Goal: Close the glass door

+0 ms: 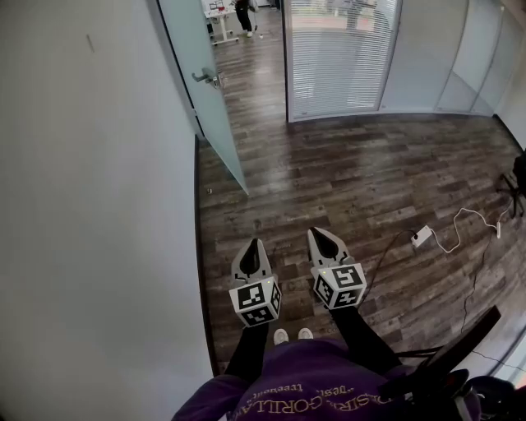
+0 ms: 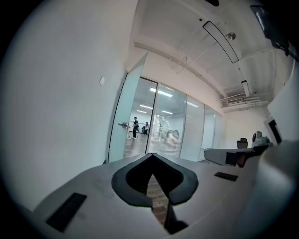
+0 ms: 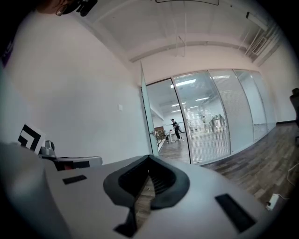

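Glass door (image 1: 212, 123), upper left of frame, looks heavy, rigid, slick; I'd push at its lever handle (image 1: 205, 78). Left gripper (image 1: 253, 243) and right gripper (image 1: 318, 233) both clenched, empty.

Head view:
- The door (image 1: 209, 115) is cut off by the top edge. Its handle (image 1: 205, 78) is too small to tell its form.
- A person (image 1: 243, 16) in the far room is cropped at the top edge.
- The cable (image 1: 456, 230) runs out at the right edge.
- A dark object (image 1: 460, 341) at lower right is cropped, and its kind cannot be told.

Left gripper view:
- The figures (image 2: 135, 127) past the door are too small to make out.
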A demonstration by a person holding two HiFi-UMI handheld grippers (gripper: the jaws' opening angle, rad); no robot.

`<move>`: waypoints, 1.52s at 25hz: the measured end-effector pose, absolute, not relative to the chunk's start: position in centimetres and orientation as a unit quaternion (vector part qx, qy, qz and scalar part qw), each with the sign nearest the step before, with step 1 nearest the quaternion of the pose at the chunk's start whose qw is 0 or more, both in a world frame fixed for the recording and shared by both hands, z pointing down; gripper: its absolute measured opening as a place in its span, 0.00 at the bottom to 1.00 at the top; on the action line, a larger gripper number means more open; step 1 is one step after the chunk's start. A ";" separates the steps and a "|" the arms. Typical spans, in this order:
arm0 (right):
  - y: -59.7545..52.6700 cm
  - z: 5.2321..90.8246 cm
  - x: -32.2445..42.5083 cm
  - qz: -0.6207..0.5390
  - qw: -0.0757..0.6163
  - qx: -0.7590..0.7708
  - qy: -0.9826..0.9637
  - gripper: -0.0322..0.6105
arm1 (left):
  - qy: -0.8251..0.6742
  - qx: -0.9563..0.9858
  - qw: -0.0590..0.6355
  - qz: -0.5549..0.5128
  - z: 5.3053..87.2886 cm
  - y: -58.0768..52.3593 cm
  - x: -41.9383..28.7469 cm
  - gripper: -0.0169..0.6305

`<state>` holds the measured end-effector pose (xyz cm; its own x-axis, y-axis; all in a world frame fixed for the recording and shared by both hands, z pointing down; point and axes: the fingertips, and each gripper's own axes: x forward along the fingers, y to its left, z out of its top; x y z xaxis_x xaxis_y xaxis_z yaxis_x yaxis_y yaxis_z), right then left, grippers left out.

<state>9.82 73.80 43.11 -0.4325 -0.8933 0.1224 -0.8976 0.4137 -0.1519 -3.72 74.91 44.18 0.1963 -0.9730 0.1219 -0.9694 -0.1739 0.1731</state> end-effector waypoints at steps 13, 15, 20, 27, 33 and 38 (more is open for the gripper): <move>74.0 42.9 8.4 0.101 0.005 0.539 -0.836 0.04 | -0.634 0.765 0.114 -0.005 44.9 75.6 -5.7 0.03; 74.0 43.2 7.8 0.100 0.007 0.541 -0.835 0.04 | -0.634 0.765 0.117 -0.007 45.3 75.6 -6.5 0.03; 74.3 43.6 6.8 0.096 0.014 0.547 -0.832 0.04 | -0.629 0.768 0.118 -0.014 45.6 75.5 -7.6 0.03; 72.7 44.3 6.2 0.096 0.022 0.547 -0.831 0.04 | -0.628 0.767 0.130 -0.013 46.9 74.0 -8.0 0.03; 67.7 44.2 7.5 0.096 0.015 0.548 -0.831 0.04 | -0.638 0.759 0.128 -0.014 46.9 69.5 -7.8 0.03; 63.8 43.7 8.0 0.092 0.012 0.535 -0.840 0.04 | -0.643 0.756 0.117 -0.021 45.6 65.6 -6.6 0.03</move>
<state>8.04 63.78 43.74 -0.4278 -0.8961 0.1184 -0.9005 0.4112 -0.1417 -6.61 65.57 45.63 0.1719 -0.9779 0.1193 -0.9682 -0.1453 0.2039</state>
